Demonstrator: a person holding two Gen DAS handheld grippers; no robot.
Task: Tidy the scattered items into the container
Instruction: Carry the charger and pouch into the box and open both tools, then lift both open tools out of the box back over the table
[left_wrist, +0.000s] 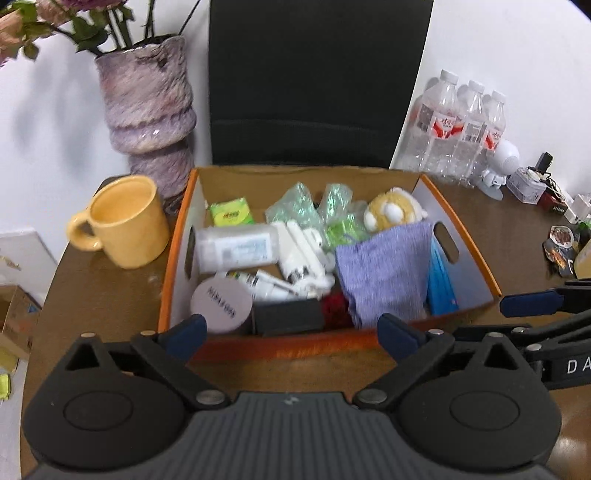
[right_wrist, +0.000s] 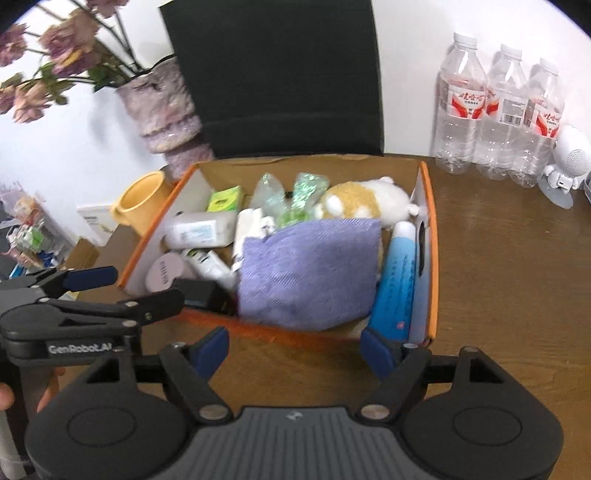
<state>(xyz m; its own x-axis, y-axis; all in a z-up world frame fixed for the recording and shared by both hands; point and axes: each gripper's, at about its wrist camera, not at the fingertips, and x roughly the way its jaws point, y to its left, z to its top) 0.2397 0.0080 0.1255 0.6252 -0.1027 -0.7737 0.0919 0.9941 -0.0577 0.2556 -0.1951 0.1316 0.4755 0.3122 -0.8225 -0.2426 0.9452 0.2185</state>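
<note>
On the brown wooden table (left_wrist: 96, 295), from left to right: a yellow ceramic mug (left_wrist: 125, 221) stands upright just beside the left wall of the orange-rimmed cardboard box (left_wrist: 177, 236), apparently a fixture rather than clutter. Inside the box, the left part holds a clear wrapped pack of wipes (left_wrist: 236, 247) lying flat with its long axis across the box, and a round pale-lilac lidded jar (left_wrist: 221, 304) in the near corner; white tubes (left_wrist: 299, 254) lie beside them, slanting toward the near wall. A folded lilac woven cloth (left_wrist: 384, 269) lies on top in the middle-right, draped over other contents, its long axis running from the near wall toward the far one; it looks freshly set down and is judged the item just tidied. Behind it rests a tan-and-white plush toy (left_wrist: 391, 210); to its right a blue tube (right_wrist: 397, 280) lies along the right wall, its rounded end pointing away. The left gripper (left_wrist: 291, 328) hovers over the near wall, jaws spread wide and holding nothing; the right gripper (right_wrist: 293, 347) likewise stands open and empty, beside the left. Three clear plastic water bottles (right_wrist: 498, 110) stand upright beyond the box. The table near the box appears clear of strays, suggesting the task is near completion.
</note>
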